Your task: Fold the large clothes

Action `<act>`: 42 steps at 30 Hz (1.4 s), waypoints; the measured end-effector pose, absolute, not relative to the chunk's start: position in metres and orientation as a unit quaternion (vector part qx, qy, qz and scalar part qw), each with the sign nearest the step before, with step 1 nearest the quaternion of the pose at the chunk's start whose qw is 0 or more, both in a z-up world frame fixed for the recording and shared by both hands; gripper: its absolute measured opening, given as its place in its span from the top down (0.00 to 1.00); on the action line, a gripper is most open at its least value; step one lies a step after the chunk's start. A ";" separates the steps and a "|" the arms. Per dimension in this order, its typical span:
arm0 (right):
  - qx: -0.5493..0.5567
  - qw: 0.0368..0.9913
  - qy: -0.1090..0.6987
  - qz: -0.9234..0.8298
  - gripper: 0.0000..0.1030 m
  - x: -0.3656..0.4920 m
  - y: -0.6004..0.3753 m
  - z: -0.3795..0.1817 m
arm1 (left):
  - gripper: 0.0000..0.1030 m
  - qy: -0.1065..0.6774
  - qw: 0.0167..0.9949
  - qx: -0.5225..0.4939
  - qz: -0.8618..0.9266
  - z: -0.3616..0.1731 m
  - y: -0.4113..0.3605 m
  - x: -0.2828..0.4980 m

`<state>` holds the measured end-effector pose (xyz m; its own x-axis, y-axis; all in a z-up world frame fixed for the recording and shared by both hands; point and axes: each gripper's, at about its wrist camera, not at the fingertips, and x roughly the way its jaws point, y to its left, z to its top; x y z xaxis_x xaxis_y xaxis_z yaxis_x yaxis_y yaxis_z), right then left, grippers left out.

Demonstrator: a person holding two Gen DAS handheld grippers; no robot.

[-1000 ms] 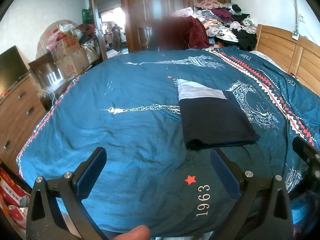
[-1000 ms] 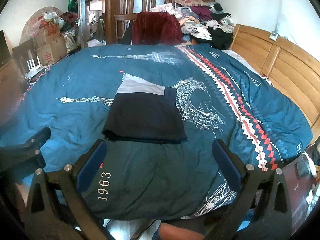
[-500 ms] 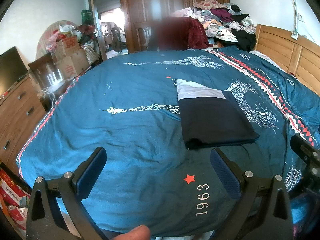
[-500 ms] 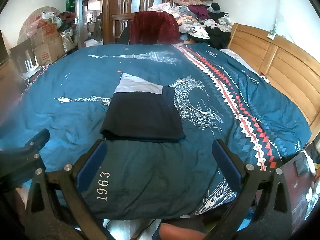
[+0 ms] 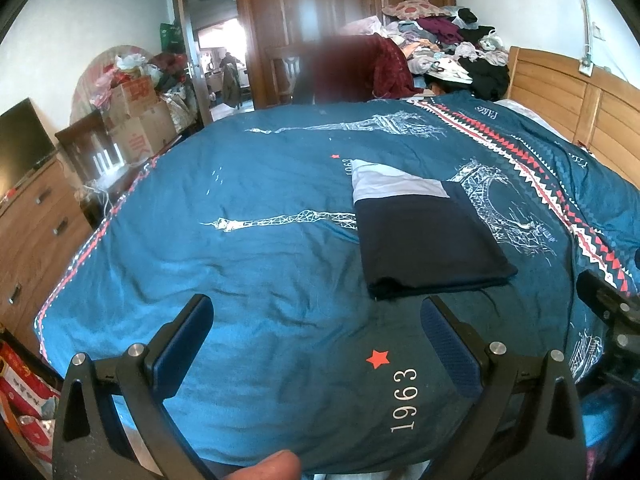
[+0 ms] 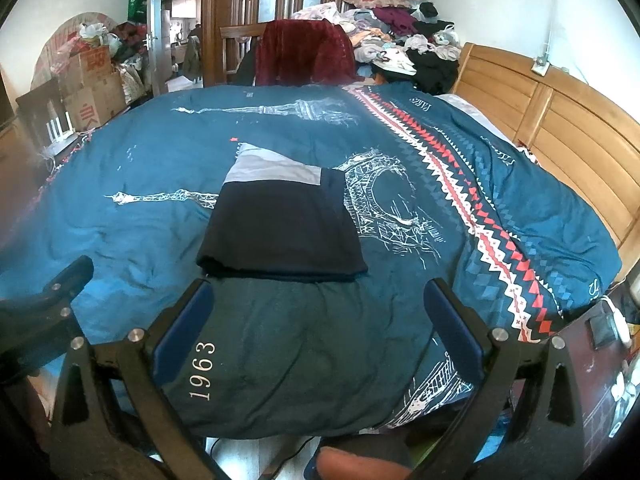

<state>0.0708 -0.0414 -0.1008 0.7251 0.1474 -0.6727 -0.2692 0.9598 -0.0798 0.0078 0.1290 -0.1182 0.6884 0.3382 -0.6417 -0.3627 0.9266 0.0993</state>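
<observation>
Left hand-held gripper (image 5: 316, 332) hangs over the near edge of the bed (image 5: 248, 248), jaws spread wide, gripping nothing. The folded garment (image 5: 424, 240) lies ahead and to its right, long axis running away toward the far side. Over on the right, the right hand-held gripper (image 6: 318, 318) is likewise released and empty, with the garment (image 6: 280, 232) dead ahead just past its fingertips. By my read, the right is nearer.

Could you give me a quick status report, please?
Both tongs open, empty. Garment folded flat on quilt, untouched. Nothing in the way.
</observation>
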 end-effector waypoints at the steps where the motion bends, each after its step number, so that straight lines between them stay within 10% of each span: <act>1: -0.086 0.925 0.353 0.112 0.00 0.071 -0.041 -0.101 | 0.00 0.345 0.919 -0.017 0.190 -0.117 0.129 0.008; 42: -0.079 0.915 0.380 0.108 0.00 0.086 -0.046 -0.118 | 0.00 0.331 0.929 -0.023 0.162 -0.108 0.120 0.006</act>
<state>0.0859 -0.0463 -0.1183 0.6885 0.1383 -0.7119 -0.2581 0.9641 -0.0624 0.0057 0.1205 -0.1080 0.7283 0.2871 -0.6222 -0.3169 0.9462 0.0655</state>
